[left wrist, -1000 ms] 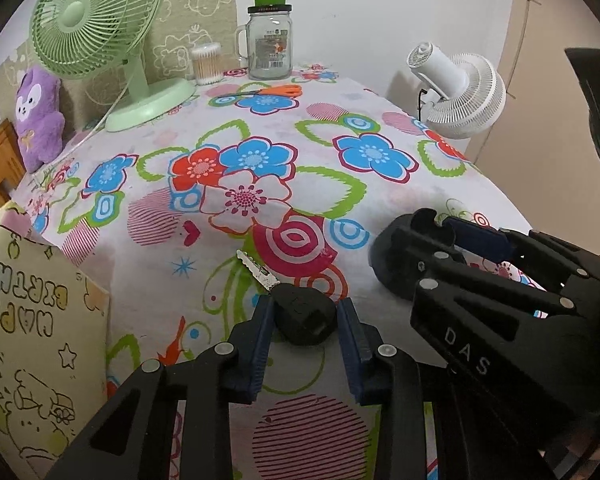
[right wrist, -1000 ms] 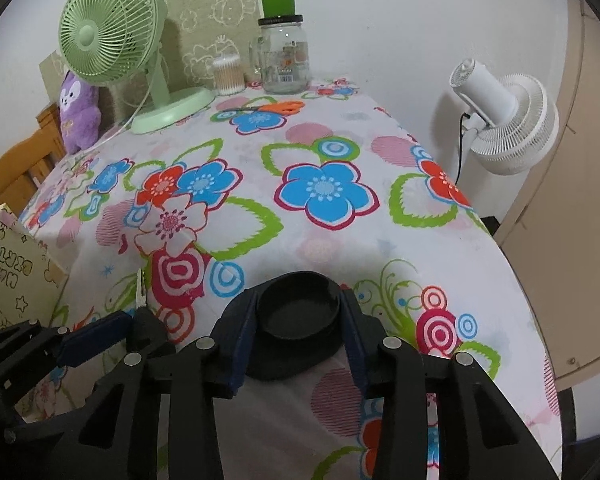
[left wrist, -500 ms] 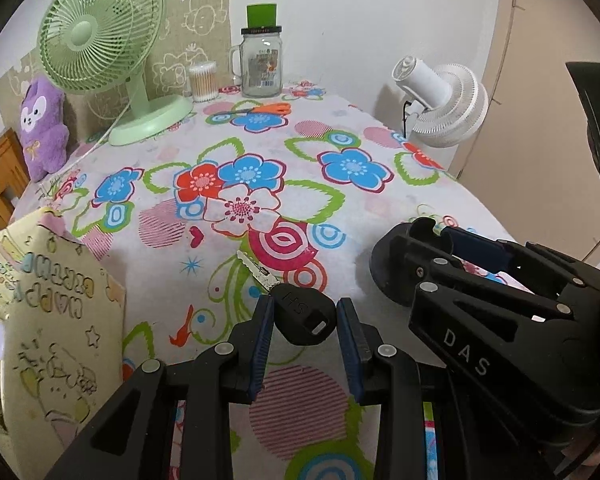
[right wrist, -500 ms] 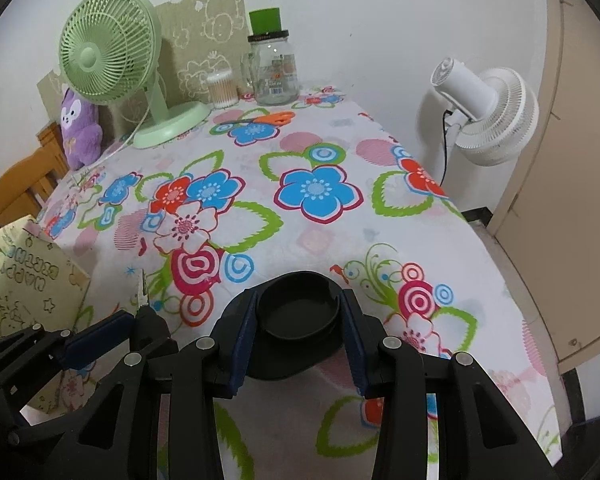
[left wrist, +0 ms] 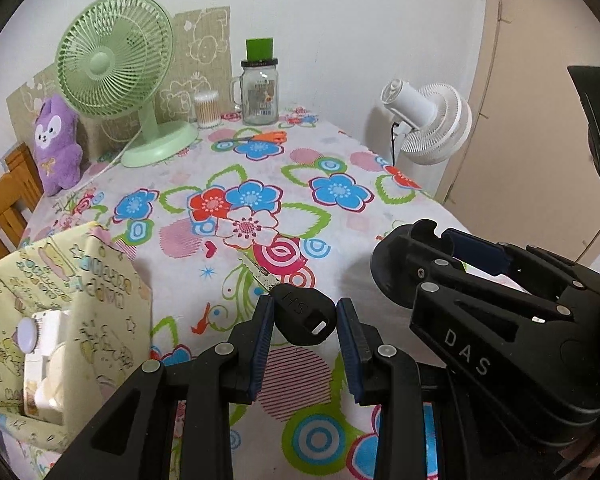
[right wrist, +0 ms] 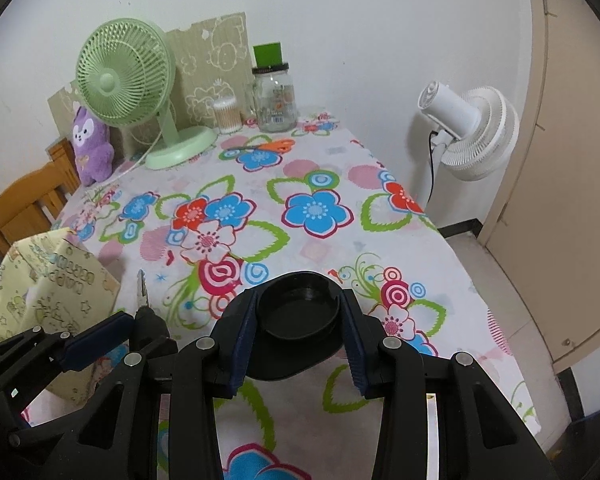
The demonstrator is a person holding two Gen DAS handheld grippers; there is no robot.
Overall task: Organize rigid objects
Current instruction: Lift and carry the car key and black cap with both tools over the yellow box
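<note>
Gripping a key (left wrist: 302,312) by its black head in the left hand-held gripper (left wrist: 305,320), both blue pads pressing the head's sides, the toothed metal blade pointing away over the flowered cloth of the counter (left wrist: 340,208). Hanging above the cloth rather than lying on it, near the counter's front edge. Showing up again in the right wrist view as a blade (right wrist: 142,288) sticking up from the left hand-held gripper (right wrist: 140,328) at lower left.

Clamping a round black dish (right wrist: 298,308) in the right hand-held gripper (right wrist: 298,320), 2 blue pads squeezing the raised rim from either side, the hollow facing up, a wider black base spreading underneath. Hovering just right of the key, likewise above the cloth. Appearing in the left wrist view as a black mass (left wrist: 396,268) at the tip of the right hand-held gripper (left wrist: 440,264).

Standing open just left of the key: a pale yellow gift bag (left wrist: 72,300) with cartoon print, white items inside.

Sitting well back by the wall: a green desk fan (left wrist: 116,64), a purple plush toy (left wrist: 56,144), a tub of cotton swabs (left wrist: 207,109), a glass jar mug (left wrist: 260,94) carrying a green cap, orange-handled scissors (left wrist: 260,138) lying flat in front of it. Standing off the counter's right side: a white fan (left wrist: 428,120).
</note>
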